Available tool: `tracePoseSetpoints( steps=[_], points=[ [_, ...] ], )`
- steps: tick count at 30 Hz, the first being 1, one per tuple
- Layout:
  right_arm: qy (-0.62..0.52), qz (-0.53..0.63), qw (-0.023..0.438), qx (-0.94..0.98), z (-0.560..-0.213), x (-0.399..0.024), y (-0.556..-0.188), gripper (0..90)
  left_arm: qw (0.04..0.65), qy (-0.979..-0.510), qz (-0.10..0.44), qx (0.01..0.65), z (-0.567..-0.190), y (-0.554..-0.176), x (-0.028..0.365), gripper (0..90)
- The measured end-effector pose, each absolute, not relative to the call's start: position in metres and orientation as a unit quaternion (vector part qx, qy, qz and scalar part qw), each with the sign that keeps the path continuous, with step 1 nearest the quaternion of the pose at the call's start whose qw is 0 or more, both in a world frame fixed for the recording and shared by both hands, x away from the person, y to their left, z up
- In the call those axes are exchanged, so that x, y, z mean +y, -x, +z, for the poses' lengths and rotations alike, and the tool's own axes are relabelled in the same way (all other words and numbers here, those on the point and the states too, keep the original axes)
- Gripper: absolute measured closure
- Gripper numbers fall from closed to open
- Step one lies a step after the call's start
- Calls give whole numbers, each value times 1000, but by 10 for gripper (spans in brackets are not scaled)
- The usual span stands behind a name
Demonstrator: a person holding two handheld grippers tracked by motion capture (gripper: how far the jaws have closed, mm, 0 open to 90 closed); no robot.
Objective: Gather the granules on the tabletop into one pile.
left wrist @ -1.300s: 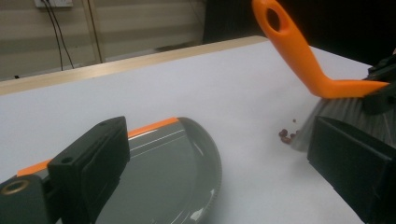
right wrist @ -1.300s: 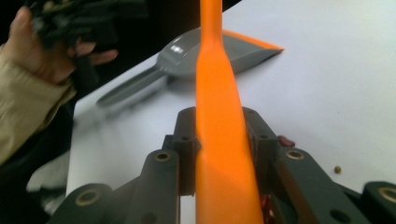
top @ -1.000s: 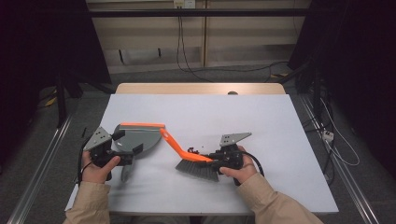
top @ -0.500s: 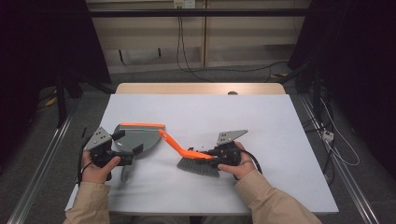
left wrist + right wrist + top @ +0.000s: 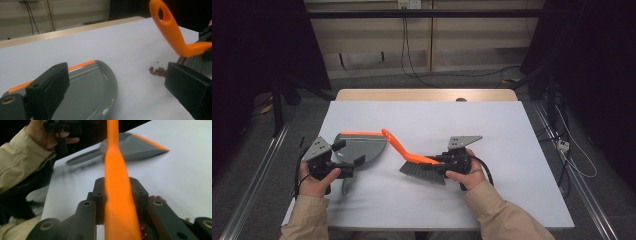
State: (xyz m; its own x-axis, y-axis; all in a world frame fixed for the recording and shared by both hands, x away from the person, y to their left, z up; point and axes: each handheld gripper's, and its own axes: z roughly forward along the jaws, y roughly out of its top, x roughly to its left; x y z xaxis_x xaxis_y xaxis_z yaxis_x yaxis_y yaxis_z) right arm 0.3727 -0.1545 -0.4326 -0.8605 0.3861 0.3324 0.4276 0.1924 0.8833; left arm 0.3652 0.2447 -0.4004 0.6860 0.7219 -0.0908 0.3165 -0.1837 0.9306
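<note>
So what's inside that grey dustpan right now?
Nothing that shows: the dustpan has a bare, shiny floor where visible. The small red beans lie outside it on the table, beside the brush. The left gripper's near jaw hides part of the pan.

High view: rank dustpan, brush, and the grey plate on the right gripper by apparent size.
1. Brush, handle tip to bristles the longest span.
2. Dustpan, close to the brush; partly hidden by the left gripper, so this order is unsure.
3. Grey plate, clearly smallest.

White table (image 5: 532, 150) on grey floor (image 5: 257, 145), beige wall panels (image 5: 462, 30) with dangling cables (image 5: 404, 45) behind.
</note>
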Motion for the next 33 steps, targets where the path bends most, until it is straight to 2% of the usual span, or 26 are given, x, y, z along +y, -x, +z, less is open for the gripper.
tracePoseSetpoints(
  steps=[6,12,26,33],
  points=[
    [290,-574,-57,-764,-420,-170,-377,710,535,-746,191,347,-400,-364,247,58],
    [300,-530,-128,-782,-428,-178,-385,710,534,-746,188,350,-401,-364,247,59],
    [248,-541,-139,-792,-445,-165,-440,710,535,-744,183,356,-405,-367,251,58],
    [215,-533,-133,-807,-451,-154,-443,709,532,-745,183,357,-405,-367,251,58]
  ],
)
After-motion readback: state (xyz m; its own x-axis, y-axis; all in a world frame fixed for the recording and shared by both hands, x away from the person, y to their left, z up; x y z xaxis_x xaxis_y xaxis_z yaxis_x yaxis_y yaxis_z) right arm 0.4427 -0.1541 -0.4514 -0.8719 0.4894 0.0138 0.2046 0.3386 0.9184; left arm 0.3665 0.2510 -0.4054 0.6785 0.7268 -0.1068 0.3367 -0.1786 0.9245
